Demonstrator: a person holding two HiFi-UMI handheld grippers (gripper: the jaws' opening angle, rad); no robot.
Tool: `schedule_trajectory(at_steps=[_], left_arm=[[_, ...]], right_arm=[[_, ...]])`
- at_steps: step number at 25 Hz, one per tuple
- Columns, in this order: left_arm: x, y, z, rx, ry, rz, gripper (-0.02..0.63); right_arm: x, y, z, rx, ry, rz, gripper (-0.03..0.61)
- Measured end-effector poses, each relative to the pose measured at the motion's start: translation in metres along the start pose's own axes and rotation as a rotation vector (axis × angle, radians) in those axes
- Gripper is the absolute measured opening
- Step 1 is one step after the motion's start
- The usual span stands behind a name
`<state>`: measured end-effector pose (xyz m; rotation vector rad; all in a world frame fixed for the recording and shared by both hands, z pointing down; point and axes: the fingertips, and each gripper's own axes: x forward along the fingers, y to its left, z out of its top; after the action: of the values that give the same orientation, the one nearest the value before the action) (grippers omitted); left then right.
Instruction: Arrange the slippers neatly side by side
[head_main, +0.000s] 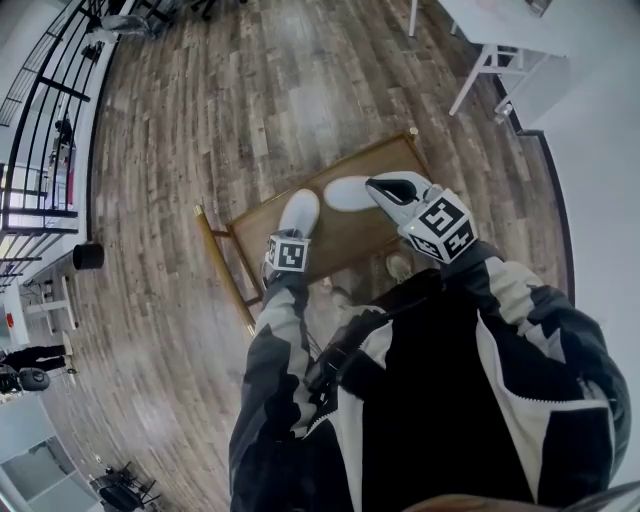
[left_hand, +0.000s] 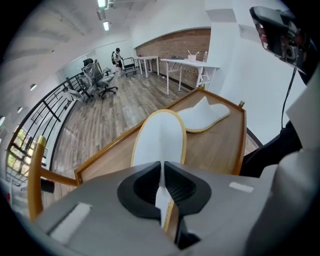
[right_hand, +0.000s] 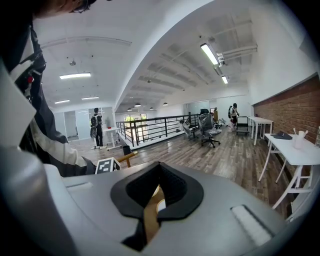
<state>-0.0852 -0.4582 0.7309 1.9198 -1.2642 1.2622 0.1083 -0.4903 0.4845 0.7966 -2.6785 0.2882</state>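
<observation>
Left tool clamped on near slipper; right tool shut, empty; far slipper askew, alignment not yet done.

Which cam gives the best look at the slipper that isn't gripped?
Left gripper view: the free slipper lies nearly whole on the wooden table, outline clear. Head view shows it small, partly behind the right gripper. Right gripper view gives no clear sight of it.

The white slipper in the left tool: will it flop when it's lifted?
Probably only a little: the slipper looks thin and flat, yet juts out straight with the left tool pinching one end. It's likely light. It might slide on the smooth wooden table.
</observation>
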Motion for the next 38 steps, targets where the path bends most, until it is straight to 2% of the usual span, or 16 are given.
schedule_trajectory(at_steps=[5,9,17,23,31,38], left_arm=[[-0.019,0.005,0.004,-0.068,-0.055,0.016,0.032],[-0.042,0.008,0.019,-0.108,-0.146,0.029,0.032],[-0.092,0.022,0.034,-0.265,-0.290,0.054,0.032],[-0.125,0.039,0.026,-0.372,-0.359,0.105,0.032],[-0.144,0.051,-0.004,-0.516,-0.407,0.157,0.032],[-0.147,0.058,-0.022,-0.602,-0.412,0.192,0.032]], right_arm=[[0.008,0.010,0.005,0.005,-0.015,0.045,0.005],[0.016,0.020,0.004,-0.008,-0.007,0.079,0.005],[0.029,0.035,0.007,-0.031,-0.004,0.139,0.005],[0.039,0.043,0.009,-0.041,-0.004,0.177,0.005],[0.051,0.054,0.006,-0.049,0.008,0.215,0.005],[0.058,0.056,0.006,-0.048,0.015,0.233,0.005]])
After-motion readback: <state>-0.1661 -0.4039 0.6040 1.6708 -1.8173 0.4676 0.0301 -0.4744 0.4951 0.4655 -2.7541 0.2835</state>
